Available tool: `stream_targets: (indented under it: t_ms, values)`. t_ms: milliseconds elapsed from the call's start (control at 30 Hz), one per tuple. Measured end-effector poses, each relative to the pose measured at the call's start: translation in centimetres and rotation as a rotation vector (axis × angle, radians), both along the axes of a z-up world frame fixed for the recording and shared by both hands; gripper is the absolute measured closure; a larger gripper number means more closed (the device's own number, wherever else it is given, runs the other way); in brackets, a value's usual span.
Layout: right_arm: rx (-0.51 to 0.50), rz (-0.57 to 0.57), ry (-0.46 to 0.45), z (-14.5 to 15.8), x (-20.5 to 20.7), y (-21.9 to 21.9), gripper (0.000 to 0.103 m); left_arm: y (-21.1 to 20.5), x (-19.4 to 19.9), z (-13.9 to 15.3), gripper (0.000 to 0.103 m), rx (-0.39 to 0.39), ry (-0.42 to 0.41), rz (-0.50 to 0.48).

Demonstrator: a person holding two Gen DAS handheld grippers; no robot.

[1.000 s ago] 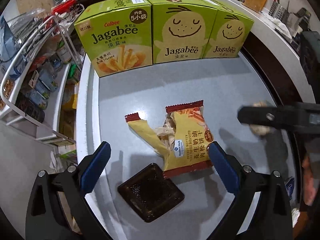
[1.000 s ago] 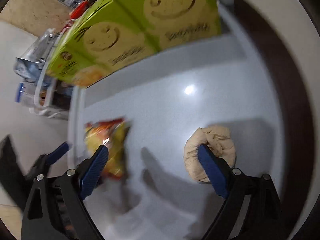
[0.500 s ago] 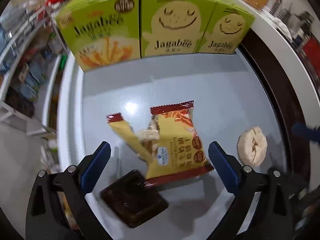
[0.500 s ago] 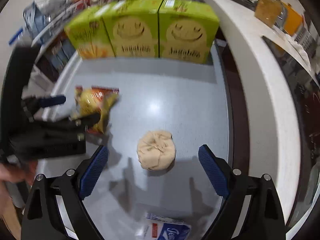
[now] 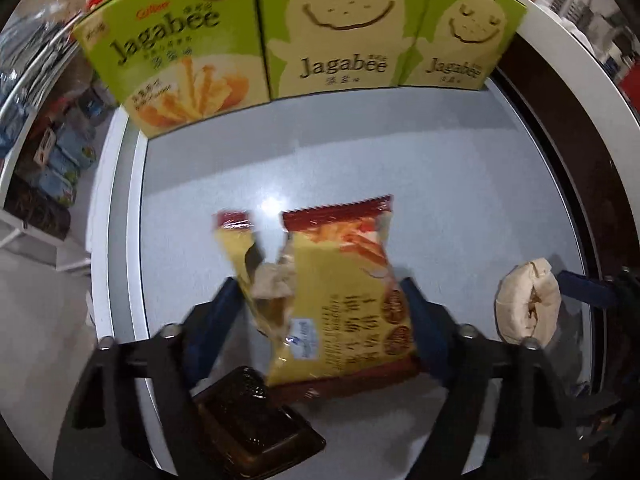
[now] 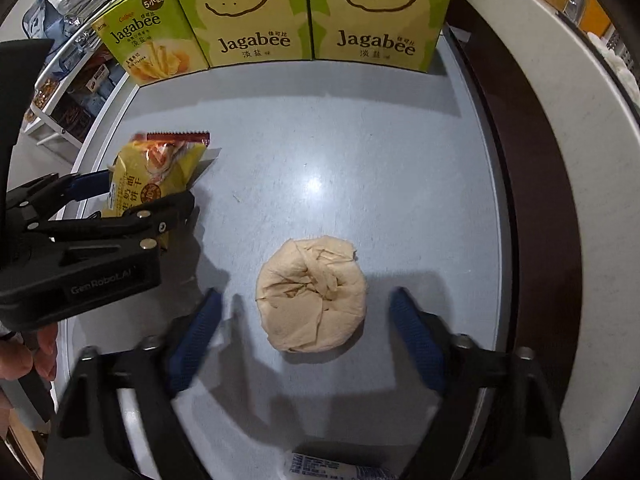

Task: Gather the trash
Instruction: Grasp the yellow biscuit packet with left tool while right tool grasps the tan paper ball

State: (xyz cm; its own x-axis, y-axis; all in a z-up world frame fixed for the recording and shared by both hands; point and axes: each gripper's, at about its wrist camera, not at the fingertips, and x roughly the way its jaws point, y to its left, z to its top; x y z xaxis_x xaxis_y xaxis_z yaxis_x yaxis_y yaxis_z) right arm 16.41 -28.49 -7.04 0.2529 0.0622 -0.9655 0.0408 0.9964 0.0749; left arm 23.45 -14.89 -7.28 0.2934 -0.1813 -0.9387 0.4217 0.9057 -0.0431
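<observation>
A torn yellow and red snack wrapper (image 5: pixel 340 300) lies on the grey table top (image 5: pixel 440 180). My left gripper (image 5: pixel 320 308) straddles it, jaws closing, and both blue pads touch its side edges, which bulge up. In the right wrist view the same wrapper (image 6: pixel 152 176) sits crumpled between the left gripper's fingers (image 6: pixel 132 216). A beige crumpled tissue ball (image 6: pixel 312 296) lies between the pads of my right gripper (image 6: pixel 306 328). Those jaws are closing too, with bare table still showing on both sides of the ball.
Three green Jagabee boxes (image 5: pixel 336 32) stand in a row along the table's far edge. A dark brown plastic tray (image 5: pixel 256 416) lies just under the wrapper's near end. A white and blue packet (image 6: pixel 336 470) sits at the near edge. A wire shelf rack (image 5: pixel 36 128) stands left.
Both grippers have narrowed from wide open. The left one dropped onto the wrapper and squeezed its edges. The right one swung over, so the tissue ball sits centred between its pads.
</observation>
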Motion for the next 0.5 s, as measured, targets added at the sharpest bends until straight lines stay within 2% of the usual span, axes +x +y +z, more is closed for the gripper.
stream_targets:
  t_ms: [33, 100, 167, 233, 367, 500]
  values:
    - [0.01, -0.002, 0.007, -0.2, -0.1, -0.2, 0.043, -0.1, -0.1, 0.1, 0.041, -0.002, -0.004, -0.012]
    - [0.006, -0.004, 0.0, -0.3, -0.2, 0.0, 0.05, -0.6, -0.2, 0.5, 0.043, -0.011, 0.003, -0.019]
    - [0.012, -0.006, -0.006, -0.2, -0.3, 0.0, 0.052, -0.4, -0.2, 0.8, 0.046, -0.03, 0.004, -0.017]
    - [0.028, -0.009, -0.009, -0.1, -0.4, -0.1, 0.052, -0.1, -0.2, 1.0, 0.052, -0.048, 0.006, -0.017]
    - [0.023, -0.006, -0.012, -0.1, -0.7, -0.1, 0.052, -0.3, -0.4, 1.2, 0.053, -0.047, 0.013, -0.04]
    - [0.029, -0.012, -0.011, -0.5, -0.4, 0.4, 0.039, -0.1, -0.4, 0.7, 0.047, -0.021, 0.023, -0.036]
